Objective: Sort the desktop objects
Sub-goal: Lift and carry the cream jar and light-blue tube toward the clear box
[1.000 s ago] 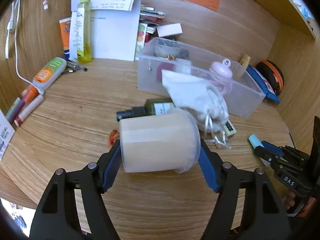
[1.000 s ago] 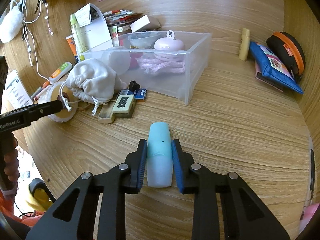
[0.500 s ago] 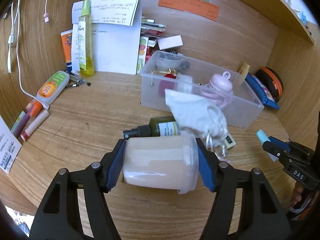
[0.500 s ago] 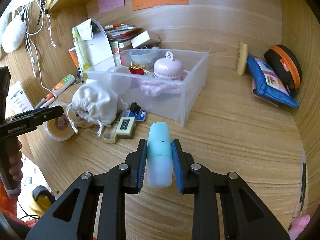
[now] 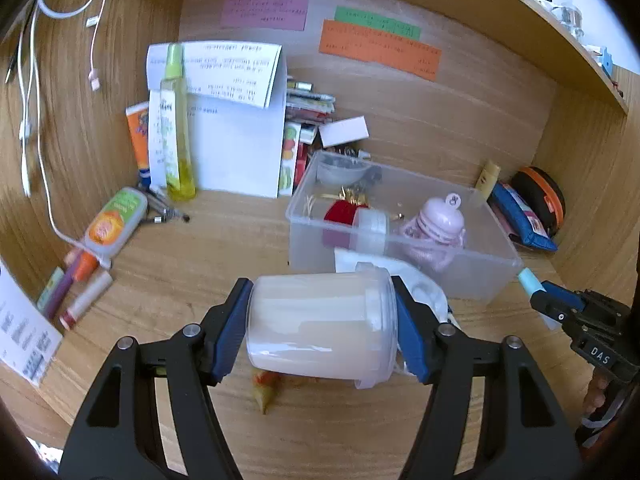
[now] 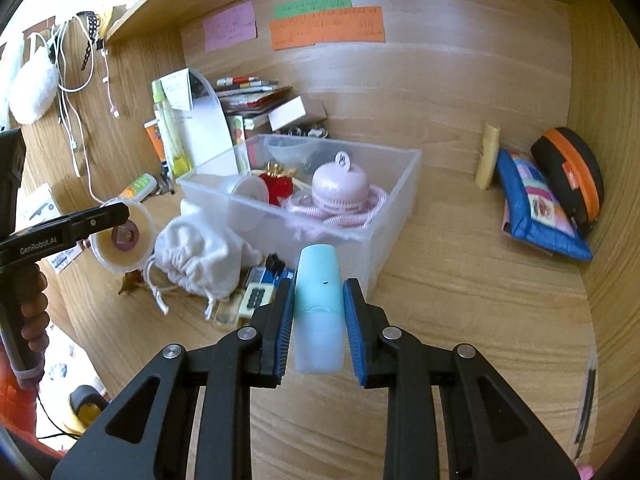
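While the clear plastic bin (image 6: pixel 394 200) already holds a pink round gadget (image 6: pixel 340 188), a red ornament (image 6: pixel 278 186) and a small lidded tub (image 6: pixel 246 196), the sorting looks only partly done. Two more things are off the surface and on their way: the left hand-held gripper (image 5: pixel 322 320) is clamped across a cream tape roll in a clear sleeve (image 5: pixel 320 322), held in the air just in front of the bin, and the right hand-held gripper (image 6: pixel 318 312) is clenched on a pale teal tube (image 6: pixel 319 312), raised before the bin's near corner. Neither is over the bin's opening yet. Left to sort, by the look of it, are a white drawstring pouch (image 6: pixel 200 256) and some small flat pieces (image 6: pixel 256 298) lying against the bin's front wall, then markers and a green-labelled packet (image 5: pixel 116 222) off to the left, and a blue pouch (image 6: pixel 540 208) with a black-and-orange case (image 6: pixel 572 168) at the far right.
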A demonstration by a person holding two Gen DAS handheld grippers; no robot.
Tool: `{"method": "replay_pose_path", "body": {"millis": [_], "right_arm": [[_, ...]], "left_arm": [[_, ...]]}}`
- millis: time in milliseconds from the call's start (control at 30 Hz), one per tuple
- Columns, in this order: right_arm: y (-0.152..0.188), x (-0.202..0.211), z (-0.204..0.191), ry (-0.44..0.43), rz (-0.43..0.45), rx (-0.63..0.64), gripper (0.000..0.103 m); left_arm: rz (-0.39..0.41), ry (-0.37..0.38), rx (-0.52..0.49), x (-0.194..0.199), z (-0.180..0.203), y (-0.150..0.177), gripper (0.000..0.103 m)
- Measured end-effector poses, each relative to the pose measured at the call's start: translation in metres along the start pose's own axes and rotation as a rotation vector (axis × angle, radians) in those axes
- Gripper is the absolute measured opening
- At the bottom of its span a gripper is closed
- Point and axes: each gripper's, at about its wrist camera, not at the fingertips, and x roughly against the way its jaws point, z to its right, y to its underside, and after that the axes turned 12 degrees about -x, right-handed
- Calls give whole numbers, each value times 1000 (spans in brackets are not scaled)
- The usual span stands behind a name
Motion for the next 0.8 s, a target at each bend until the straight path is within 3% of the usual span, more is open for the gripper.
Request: {"method": "replay_pose_path", "body": {"millis": [633,800], "right_arm": [[-61,-7,-15,-19,88,62,23],[-74,-16,-15,-28,93,68,23]], "left_arm": [[76,-22,-69,-16,-10,-70,66],[78,42,-63,-27,-14,-89,66]]}}
